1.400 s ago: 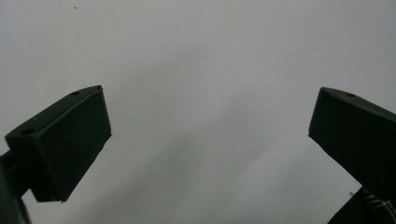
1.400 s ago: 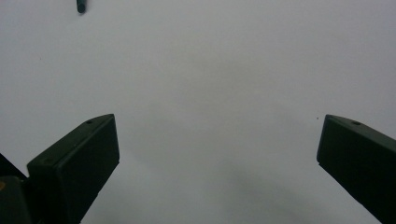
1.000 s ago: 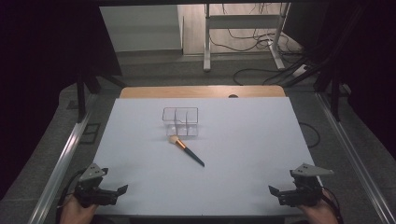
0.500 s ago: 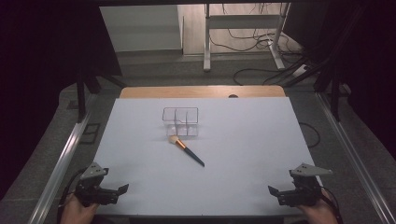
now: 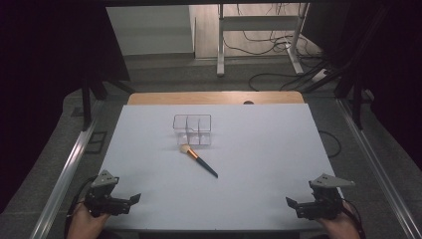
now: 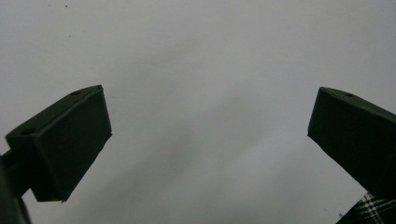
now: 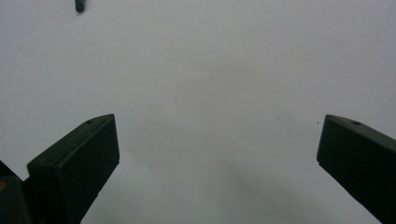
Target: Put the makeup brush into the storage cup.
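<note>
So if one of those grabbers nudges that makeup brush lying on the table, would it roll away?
Probably a little. The makeup brush has a slim, round-looking dark handle, so a sideways push could roll it on the smooth white table. Its wider bristle head may make it curve rather than roll straight. It looks small and thin, so likely light and stiff, though the bristles should give.

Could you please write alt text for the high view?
A makeup brush lies on a white table just in front of a clear divided box. At the near corners, the left gripper and right gripper rest open and empty.
</note>
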